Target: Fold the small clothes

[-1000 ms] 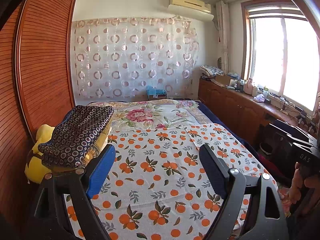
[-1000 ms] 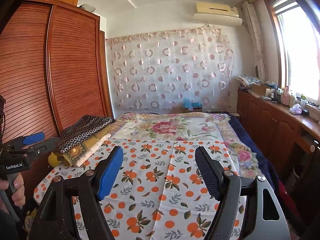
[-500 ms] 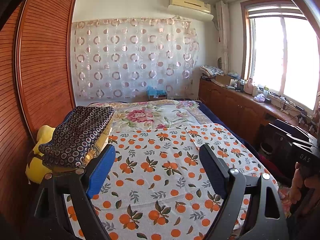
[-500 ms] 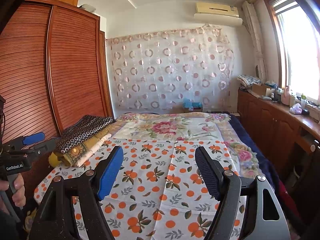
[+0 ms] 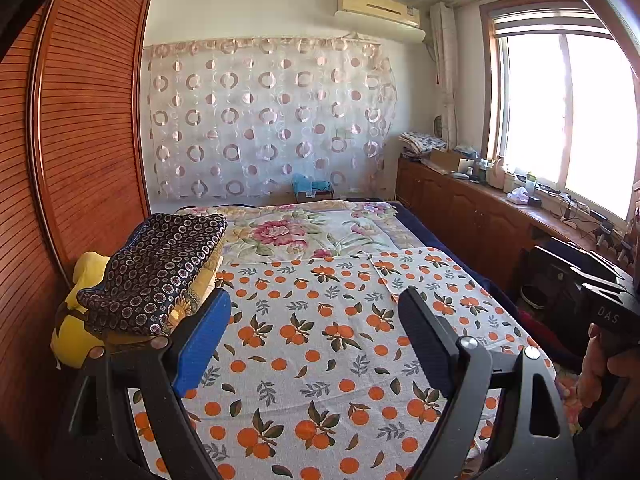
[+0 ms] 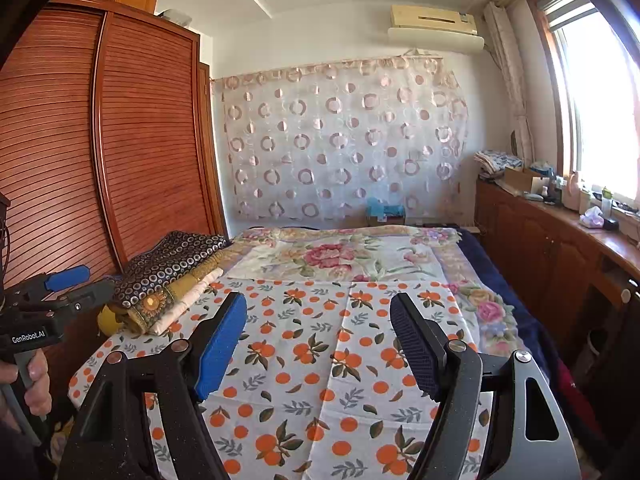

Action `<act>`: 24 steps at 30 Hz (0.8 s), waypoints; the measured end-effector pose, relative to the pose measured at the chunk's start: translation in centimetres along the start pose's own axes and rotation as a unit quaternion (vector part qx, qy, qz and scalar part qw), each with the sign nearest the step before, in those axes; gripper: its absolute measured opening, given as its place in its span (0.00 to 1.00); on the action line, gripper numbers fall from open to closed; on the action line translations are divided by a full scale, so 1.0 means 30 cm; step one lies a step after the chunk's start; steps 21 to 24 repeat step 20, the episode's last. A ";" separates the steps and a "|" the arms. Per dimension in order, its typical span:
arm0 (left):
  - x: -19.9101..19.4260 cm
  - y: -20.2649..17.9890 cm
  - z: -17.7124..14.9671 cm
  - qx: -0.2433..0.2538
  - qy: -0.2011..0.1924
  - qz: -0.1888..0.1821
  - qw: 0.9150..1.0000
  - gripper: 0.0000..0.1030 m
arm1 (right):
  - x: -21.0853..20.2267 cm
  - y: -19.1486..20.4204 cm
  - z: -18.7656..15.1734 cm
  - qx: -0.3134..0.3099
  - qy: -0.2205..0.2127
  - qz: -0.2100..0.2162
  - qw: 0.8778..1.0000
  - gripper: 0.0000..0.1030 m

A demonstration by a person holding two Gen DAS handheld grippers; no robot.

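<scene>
Fingers spread wide and empty, the left gripper [image 5: 316, 344] and right gripper [image 6: 318, 344] hover above the orange-print cloth [image 5: 320, 344], folded stack [image 5: 160, 272] at its left edge.

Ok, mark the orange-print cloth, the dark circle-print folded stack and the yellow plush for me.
orange-print cloth [image 5: 320, 344], left wrist view, on its flat middle between the fingers.
dark circle-print folded stack [image 5: 160, 268], left wrist view, on the top layer.
yellow plush [image 5: 74, 340], left wrist view, on its body below the stack.
</scene>
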State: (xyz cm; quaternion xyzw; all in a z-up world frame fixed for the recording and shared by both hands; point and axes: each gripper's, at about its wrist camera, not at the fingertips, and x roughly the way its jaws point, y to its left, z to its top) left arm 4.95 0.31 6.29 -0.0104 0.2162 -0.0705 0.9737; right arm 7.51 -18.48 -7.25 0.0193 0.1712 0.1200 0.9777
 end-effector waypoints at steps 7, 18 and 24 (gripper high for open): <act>-0.001 0.002 -0.001 0.000 -0.001 0.000 1.000 0.84 | 0.002 0.000 0.001 0.000 0.000 0.000 1.000 0.74; -0.005 -0.003 -0.003 0.000 -0.002 0.000 1.000 0.84 | 0.003 0.001 0.000 0.000 -0.001 -0.001 1.000 0.74; -0.004 -0.002 -0.003 0.000 -0.002 0.000 1.000 0.84 | 0.004 0.001 0.001 0.000 -0.001 -0.001 1.000 0.74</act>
